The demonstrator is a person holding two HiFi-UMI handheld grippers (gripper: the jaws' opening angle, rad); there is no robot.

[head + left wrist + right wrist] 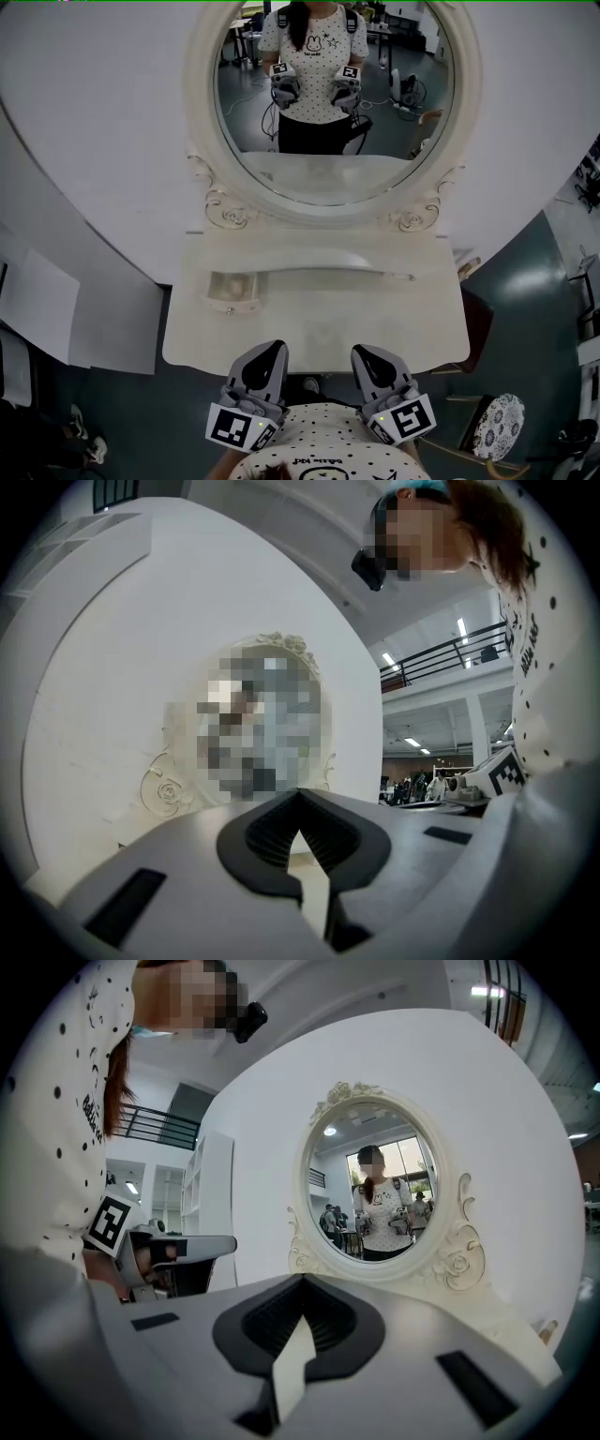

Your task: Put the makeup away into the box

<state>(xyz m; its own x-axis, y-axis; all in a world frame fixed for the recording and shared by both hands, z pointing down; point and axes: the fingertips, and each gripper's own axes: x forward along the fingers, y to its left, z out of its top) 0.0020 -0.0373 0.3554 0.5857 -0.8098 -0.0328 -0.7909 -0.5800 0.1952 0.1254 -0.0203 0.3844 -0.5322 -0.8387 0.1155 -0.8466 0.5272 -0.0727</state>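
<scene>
Evidently nothing is begun: the left gripper [266,354] and right gripper [371,356] are held pressed together, empty, before the glossy white desk [319,328]. The small cream box [214,292] sits rear-left on it, and no makeup can be made out.

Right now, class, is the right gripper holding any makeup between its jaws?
No, the right gripper has its jaws closed on each other, with nothing between them.

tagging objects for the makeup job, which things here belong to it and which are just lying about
Job: small cream open box; left gripper and right gripper, both shut, empty. No makeup made out.
Lying about: oval cream-framed mirror; white dressing table; round speckled stool.
</scene>
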